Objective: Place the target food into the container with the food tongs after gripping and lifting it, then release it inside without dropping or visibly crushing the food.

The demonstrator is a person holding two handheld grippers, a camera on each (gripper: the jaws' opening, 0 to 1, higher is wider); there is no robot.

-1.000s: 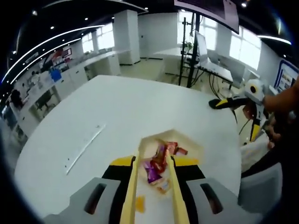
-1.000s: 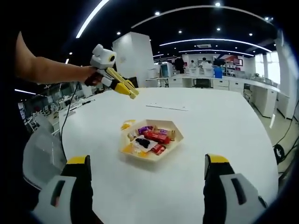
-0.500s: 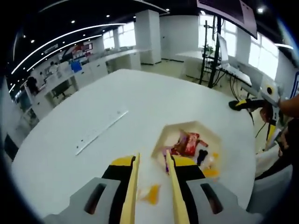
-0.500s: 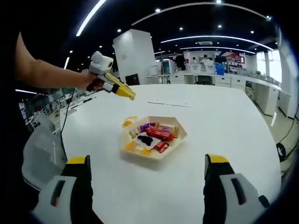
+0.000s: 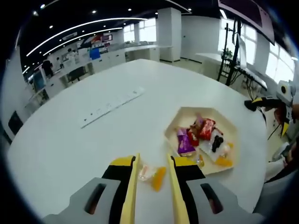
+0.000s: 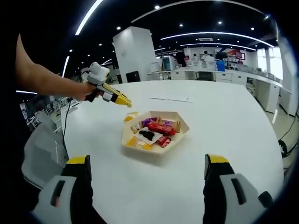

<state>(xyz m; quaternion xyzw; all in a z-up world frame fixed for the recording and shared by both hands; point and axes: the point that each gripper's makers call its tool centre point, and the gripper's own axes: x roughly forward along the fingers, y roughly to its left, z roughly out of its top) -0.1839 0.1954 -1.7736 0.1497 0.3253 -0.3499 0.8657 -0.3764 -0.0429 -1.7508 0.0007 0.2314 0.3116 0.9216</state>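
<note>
A hexagonal paper tray (image 5: 171,127) holds several wrapped snacks, red, purple and black. An orange and yellow wrapped sweet (image 5: 153,174) lies on the white table just outside the tray. My left gripper (image 5: 150,157) hovers over it with its yellow jaws a little apart and nothing between them; the sweet shows in the gap below. In the right gripper view a hand holds the left gripper (image 6: 122,100) just above that sweet (image 6: 130,116), left of the tray (image 6: 156,150). My right gripper (image 6: 147,161) stands wide open, well short of the tray.
A long pale strip (image 5: 112,107) lies on the table beyond the tray. The right gripper (image 5: 256,102) reaches in at the table's far right edge. A grey chair (image 6: 39,149) stands by the table's near left edge. Desks and people fill the room behind.
The left gripper has swung off the tray and down toward the orange sweet beside it, which now lies between its jaws. The right gripper has stayed in place.
</note>
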